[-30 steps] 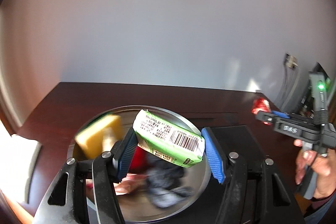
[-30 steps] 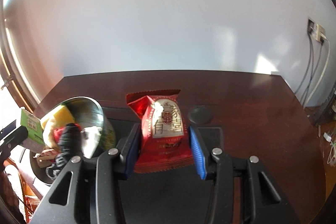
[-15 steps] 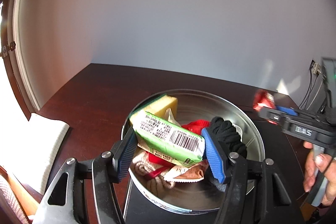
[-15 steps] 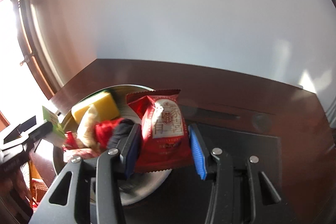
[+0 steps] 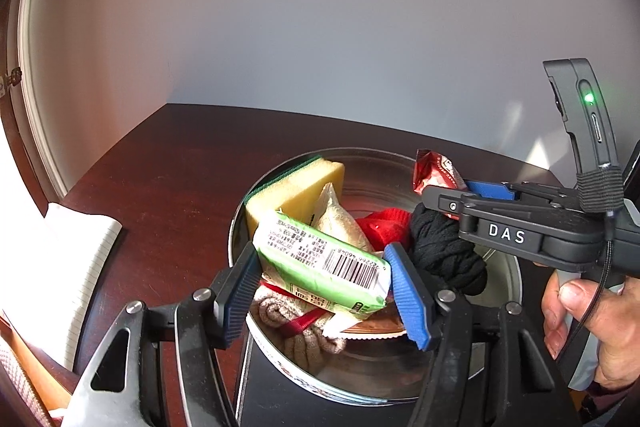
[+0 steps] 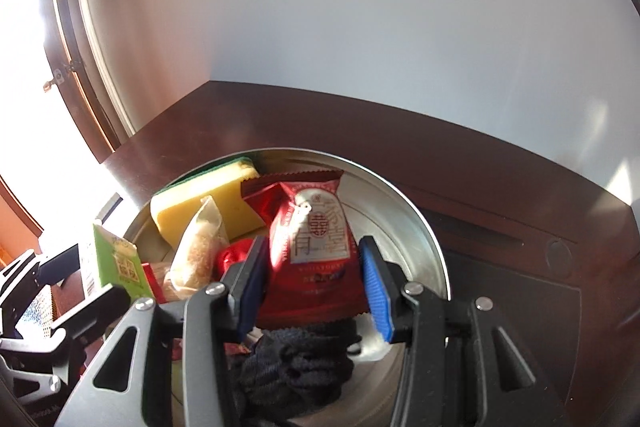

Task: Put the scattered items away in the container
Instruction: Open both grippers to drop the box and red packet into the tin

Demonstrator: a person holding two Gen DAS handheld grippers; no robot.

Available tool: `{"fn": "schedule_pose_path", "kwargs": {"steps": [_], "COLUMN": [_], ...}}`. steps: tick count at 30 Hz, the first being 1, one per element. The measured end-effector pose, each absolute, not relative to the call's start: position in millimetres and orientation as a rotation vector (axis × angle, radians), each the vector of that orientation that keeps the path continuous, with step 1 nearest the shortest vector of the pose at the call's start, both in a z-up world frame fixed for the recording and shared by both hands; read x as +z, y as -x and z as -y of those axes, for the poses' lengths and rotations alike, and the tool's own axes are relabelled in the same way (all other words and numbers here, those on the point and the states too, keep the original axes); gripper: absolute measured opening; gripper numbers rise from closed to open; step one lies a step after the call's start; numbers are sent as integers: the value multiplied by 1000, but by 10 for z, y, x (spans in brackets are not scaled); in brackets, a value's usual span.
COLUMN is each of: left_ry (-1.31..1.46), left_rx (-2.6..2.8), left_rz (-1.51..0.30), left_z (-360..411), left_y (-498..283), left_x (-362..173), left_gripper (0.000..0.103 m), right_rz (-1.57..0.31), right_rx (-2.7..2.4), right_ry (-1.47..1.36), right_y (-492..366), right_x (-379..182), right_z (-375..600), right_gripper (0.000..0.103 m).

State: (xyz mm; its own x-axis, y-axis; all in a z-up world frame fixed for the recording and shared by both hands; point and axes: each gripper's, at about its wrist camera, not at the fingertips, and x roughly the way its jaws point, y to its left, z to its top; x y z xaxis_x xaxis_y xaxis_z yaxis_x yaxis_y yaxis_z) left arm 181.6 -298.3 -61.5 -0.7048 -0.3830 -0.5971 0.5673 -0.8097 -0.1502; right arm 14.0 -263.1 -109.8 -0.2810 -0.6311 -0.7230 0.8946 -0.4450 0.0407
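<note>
My left gripper [image 5: 320, 287] is shut on a green packet [image 5: 320, 263] with a barcode and holds it over the near side of the round metal tin [image 5: 504, 267]. My right gripper [image 6: 310, 287] is shut on a red snack packet [image 6: 312, 239] and holds it over the same tin [image 6: 412, 223]. The right gripper also shows in the left wrist view [image 5: 476, 195], with the red packet [image 5: 436, 175] sticking out of it. The tin holds a yellow sponge [image 5: 296, 187], a clear bag of grains [image 5: 340, 219], a red cloth [image 5: 384, 227], black yarn [image 5: 444, 251] and a beige sock [image 5: 304, 331].
The tin stands on a black mat [image 6: 512, 299] on a dark wooden table [image 5: 160, 179]. A white lined notepad [image 5: 52, 267] lies at the table's left edge. A grey wall rises behind the table. A bright window [image 6: 24, 67] is at the left.
Both grippers have moved in over the tin with their packets. The right gripper came from the right and now hangs above the tin's middle.
</note>
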Motion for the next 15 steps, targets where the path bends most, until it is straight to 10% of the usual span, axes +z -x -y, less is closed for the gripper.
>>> {"fn": "schedule_pose_path", "kwargs": {"steps": [15], "left_ry": [-764], "left_rx": [-2480], "left_rz": [-434], "left_z": [2954], "left_y": [-1783], "left_x": [-628], "left_gripper": [72], "right_rz": [-405], "right_rx": [-1906], "right_ry": [-805], "right_y": [-172], "right_x": [-1070], "right_z": [2552], "right_gripper": [65]}}
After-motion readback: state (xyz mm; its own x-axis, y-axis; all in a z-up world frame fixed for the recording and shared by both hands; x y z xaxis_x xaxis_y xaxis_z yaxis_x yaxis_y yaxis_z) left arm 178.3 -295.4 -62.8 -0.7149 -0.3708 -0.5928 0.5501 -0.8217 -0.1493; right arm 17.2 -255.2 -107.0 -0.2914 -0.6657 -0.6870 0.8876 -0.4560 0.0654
